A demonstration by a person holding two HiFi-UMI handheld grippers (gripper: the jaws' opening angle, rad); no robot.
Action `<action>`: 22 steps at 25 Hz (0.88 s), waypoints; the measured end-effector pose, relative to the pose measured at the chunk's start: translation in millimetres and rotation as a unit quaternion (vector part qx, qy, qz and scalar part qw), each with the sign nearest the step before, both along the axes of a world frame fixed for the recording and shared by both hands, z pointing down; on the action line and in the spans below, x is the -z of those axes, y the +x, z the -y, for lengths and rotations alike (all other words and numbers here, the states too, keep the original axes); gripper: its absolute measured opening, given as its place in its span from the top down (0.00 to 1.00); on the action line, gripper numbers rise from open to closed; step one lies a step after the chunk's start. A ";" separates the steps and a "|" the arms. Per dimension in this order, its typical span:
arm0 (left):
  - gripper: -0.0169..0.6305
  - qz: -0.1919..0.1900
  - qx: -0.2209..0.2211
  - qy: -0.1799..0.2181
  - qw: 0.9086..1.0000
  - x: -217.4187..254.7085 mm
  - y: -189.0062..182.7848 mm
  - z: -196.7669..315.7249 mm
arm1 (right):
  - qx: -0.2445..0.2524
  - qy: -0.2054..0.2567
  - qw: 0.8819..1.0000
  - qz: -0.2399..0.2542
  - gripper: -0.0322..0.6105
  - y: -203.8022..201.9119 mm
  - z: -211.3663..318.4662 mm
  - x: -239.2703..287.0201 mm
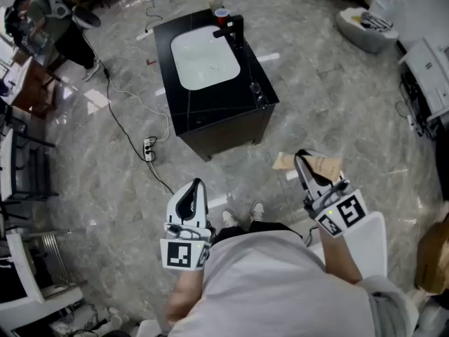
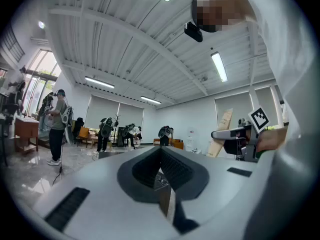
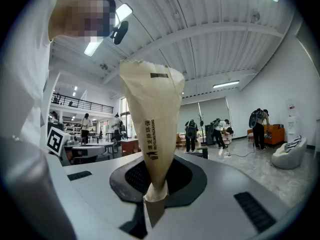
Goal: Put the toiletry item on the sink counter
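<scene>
Grey marbled floor [image 1: 337, 104] fills the head view, with cables trailing over it. The black sink counter [image 1: 210, 111] stands in the upper centre of the frame. Both of my hands are held out level in front of the white shirt [image 1: 273, 286] at the bottom edge.

The left gripper [image 1: 191, 192] sits at lower centre-left, its marker cube [image 1: 184, 253] nearest my body. In the left gripper view its jaws are clenched together with nothing between them.

The right gripper [image 1: 303, 161] sits at lower right, a little further forward than the left. Its jaws are clamped on the narrow bottom end of a tan paper packet [image 3: 151, 114]. In the right gripper view the packet rises from the pinch, widens towards its top and shows dark print down its face. In the head view it juts past the jaw tips over the floor. It is well apart from the counter, which lies up and to the left of it.

A white basin [image 1: 205, 58] is sunk into the countertop. Behind it stands a black faucet [image 1: 231, 28], and a small cup [image 1: 222, 12] sits just beside that at the far edge. I cannot tell what the cup holds.
</scene>
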State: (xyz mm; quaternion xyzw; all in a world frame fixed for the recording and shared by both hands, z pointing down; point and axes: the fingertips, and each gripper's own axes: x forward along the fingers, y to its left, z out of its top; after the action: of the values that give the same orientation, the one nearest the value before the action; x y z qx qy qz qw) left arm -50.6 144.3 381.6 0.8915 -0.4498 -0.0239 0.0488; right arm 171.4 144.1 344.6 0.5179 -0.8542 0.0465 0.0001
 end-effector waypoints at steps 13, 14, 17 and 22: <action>0.97 -0.010 0.013 0.009 1.000 23.4 -15.8 4.5 | 0.039 0.000 0.999 0.001 0.86 -30.2 -1.5 4.2; 0.97 -0.009 0.014 0.010 1.000 24.1 -16.0 4.7 | 0.041 -0.001 0.999 0.003 0.86 -30.0 -2.0 3.7; 0.97 -0.007 0.019 0.014 1.000 26.7 -15.9 7.0 | 0.046 0.000 0.999 0.011 0.86 -26.2 -3.7 2.9; 0.97 -0.006 0.020 0.007 1.000 24.0 -4.8 13.0 | 0.043 0.007 0.999 0.012 0.86 -9.8 -7.1 2.7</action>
State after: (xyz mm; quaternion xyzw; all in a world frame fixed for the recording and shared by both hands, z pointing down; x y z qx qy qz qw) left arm -55.4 131.2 357.5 0.8826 -0.4668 -0.0334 0.0450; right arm 161.6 151.2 341.9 0.4799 -0.8760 0.0468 -0.0111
